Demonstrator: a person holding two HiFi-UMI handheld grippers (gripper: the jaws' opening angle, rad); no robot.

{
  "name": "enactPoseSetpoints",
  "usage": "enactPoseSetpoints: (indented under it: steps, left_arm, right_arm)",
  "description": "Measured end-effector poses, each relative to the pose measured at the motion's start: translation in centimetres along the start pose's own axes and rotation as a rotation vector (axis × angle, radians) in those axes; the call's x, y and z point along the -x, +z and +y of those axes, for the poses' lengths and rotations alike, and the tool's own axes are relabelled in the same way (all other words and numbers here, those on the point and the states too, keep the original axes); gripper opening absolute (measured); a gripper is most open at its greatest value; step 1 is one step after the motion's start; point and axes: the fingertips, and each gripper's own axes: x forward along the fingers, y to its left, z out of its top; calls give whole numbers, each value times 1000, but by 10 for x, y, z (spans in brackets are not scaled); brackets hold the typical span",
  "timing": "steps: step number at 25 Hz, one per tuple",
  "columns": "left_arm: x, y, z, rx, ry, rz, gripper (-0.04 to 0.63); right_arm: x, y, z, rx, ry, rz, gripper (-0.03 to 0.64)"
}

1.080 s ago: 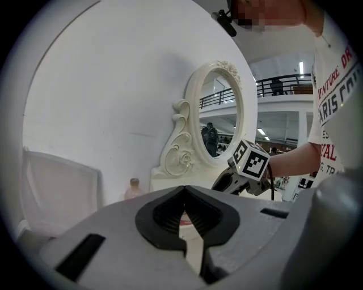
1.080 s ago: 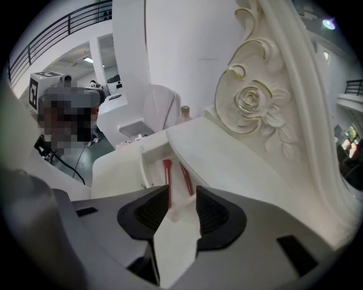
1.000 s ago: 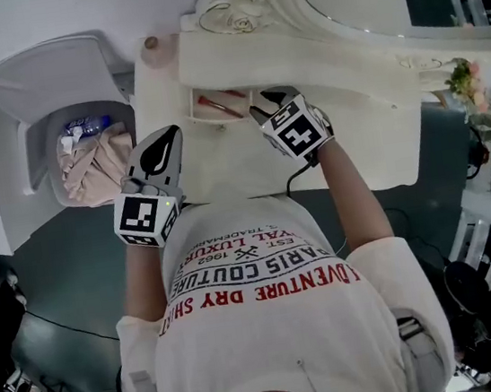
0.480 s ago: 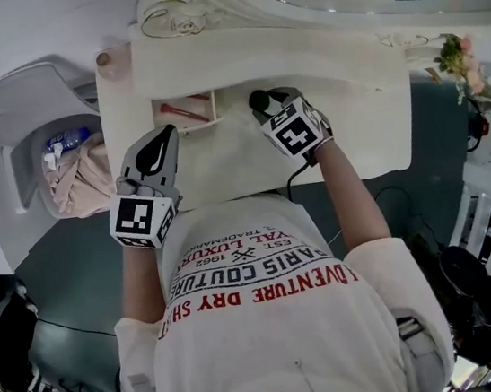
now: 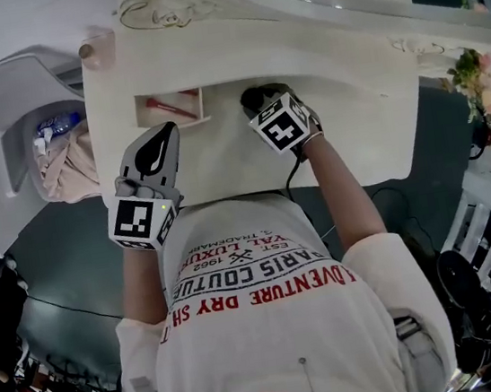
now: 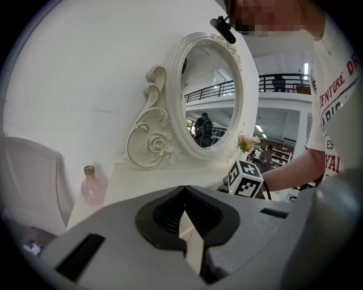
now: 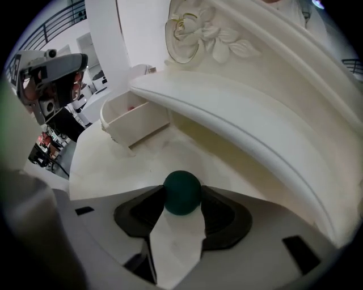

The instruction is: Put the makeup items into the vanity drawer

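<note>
Dark green, matt, rounded makeup item [image 7: 182, 191], probably a sponge: I judge it light, soft and apt to roll, best pinched across its widest girth. It sits on the vanity top [image 7: 113, 164] just right of the open drawer [image 7: 139, 124], between the opening jaws of my right gripper [image 7: 182, 192]. A red item [image 5: 165, 108] lies in the drawer. My left gripper [image 5: 167, 132] is on the near side of the drawer, jaws together and empty.

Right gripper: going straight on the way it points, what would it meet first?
The dark green ball, sitting on the vanity top between the opening jaws of the right gripper. Past it, probably the vanity's raised ledge, though depth is unclear.
</note>
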Motion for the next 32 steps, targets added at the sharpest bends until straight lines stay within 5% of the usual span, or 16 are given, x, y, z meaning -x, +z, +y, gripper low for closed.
enactPoseSetpoints:
  steps: [6, 11, 15, 23, 32]
  left_arm:
    - [-1, 0, -6, 14, 16, -17, 8]
    - [3, 10, -4, -8, 21, -40, 8]
    - [12, 21, -1, -21, 12, -71, 8]
    - [41, 44, 9, -69, -39, -144, 8]
    - [85, 37, 41, -52, -5, -166, 8]
  right_arm:
    - [0, -1, 11, 0, 97, 17, 101]
    - [5, 2, 17, 97, 40, 33, 55]
    - [26, 15, 18, 160, -16, 7, 52]
    - [67, 69, 41, 121, -67, -107, 52]
    - [61, 126, 97, 116, -10, -210, 58]
